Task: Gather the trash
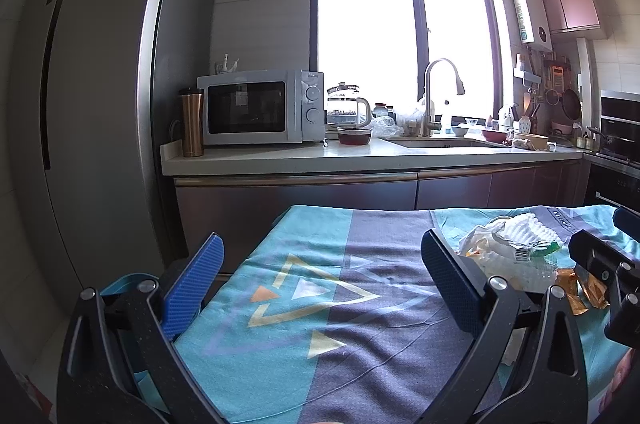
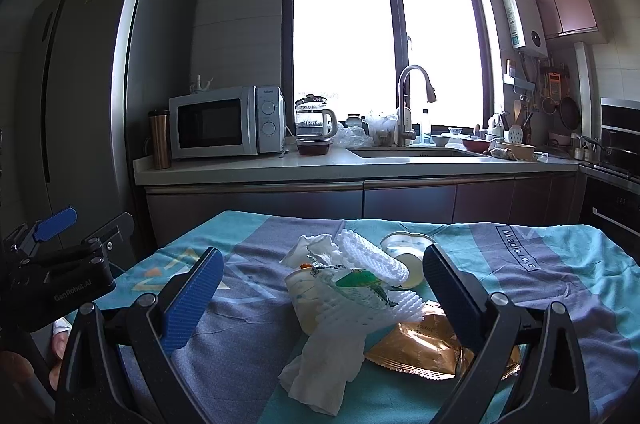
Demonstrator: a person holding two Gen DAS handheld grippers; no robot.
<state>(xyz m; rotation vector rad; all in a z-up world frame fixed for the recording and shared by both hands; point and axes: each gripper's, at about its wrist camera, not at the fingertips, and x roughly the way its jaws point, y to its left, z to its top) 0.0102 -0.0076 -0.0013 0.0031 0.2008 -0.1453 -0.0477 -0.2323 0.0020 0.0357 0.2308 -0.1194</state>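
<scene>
Both grippers spread wide and empty over the table.

The right gripper straddles the trash pile of white foam netting, crumpled tissue and a gold wrapper on the blue tablecloth. The left gripper hovers above bare cloth, left of the pile.

Black gripper, blue ribbed jaws
</scene>
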